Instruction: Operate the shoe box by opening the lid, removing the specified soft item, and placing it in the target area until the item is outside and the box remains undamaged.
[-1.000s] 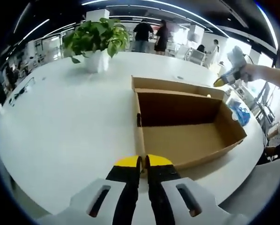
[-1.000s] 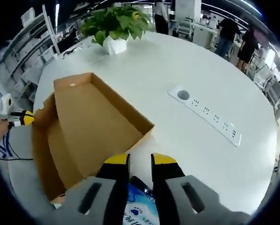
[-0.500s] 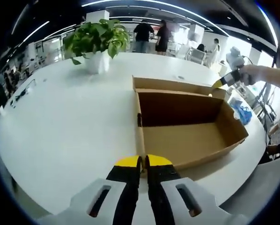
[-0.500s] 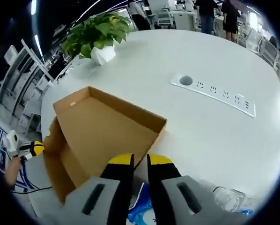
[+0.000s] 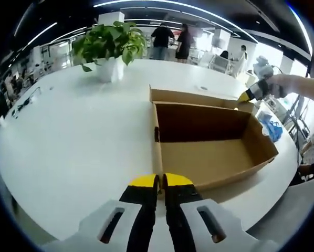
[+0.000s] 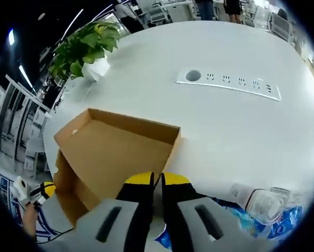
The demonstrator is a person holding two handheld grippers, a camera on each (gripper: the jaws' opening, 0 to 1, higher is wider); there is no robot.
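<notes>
Left gripper view: left gripper [image 5: 160,181] pinches the near wall of the one open shoe box [image 5: 209,157] on the white bench [image 5: 67,136]. The box looks empty. Right gripper [image 6: 156,180] has fingers pressed together over the box edge; the blue soft item [image 6: 262,218] lies outside beside it (placed, I judge). Keep the grip light to avoid creasing the cardboard. One potted plant [image 5: 110,44], one power strip [image 6: 228,83].

No text I can read anywhere. The plain brown cardboard shoe box [image 5: 209,139] carries no print or label. The blue-and-white plastic packet [image 6: 236,220] has markings too blurred to make out.
</notes>
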